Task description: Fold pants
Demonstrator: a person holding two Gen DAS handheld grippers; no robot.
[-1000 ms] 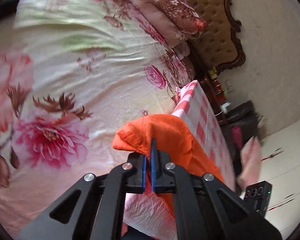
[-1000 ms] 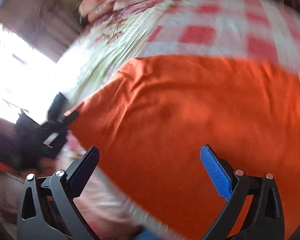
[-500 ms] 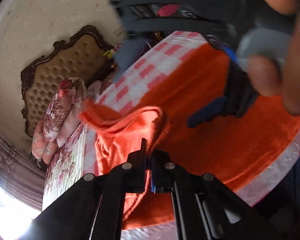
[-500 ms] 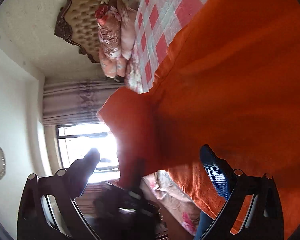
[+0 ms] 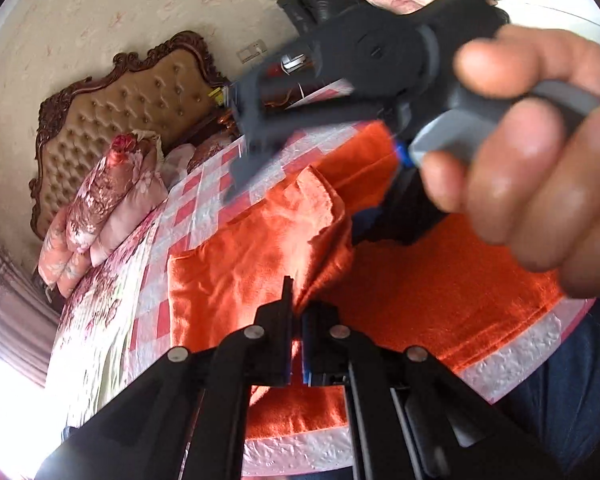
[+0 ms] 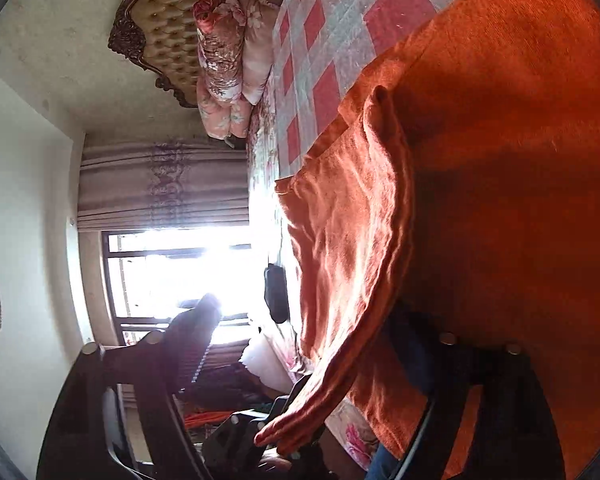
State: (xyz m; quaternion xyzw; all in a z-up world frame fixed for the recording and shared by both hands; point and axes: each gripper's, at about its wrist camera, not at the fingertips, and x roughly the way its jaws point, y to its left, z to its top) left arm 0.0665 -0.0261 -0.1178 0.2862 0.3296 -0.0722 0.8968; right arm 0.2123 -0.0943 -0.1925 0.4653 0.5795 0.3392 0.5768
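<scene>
Orange pants part-folded on the bed, left claw pinching the raised layer, right claw narrowing over the fold.

The orange pants (image 5: 440, 280) lay spread on the red-and-white checked cover (image 5: 188, 216) at the near edge of the bed, with one layer lifted and doubled over the rest. The left gripper (image 5: 296, 320) was pressed together on the edge of that raised layer, cloth bunched between its pads. The right gripper (image 6: 324, 344) was observed beside the fold, gripped by a hand (image 5: 540, 184); its jaws had just been closing yet remained spread, the draped fold (image 6: 352, 240) hanging between them. Whether either pad touched the cloth could not be established. Floral pillows (image 5: 100, 208) were stacked against the tufted headboard (image 5: 132, 108) at the far end.
</scene>
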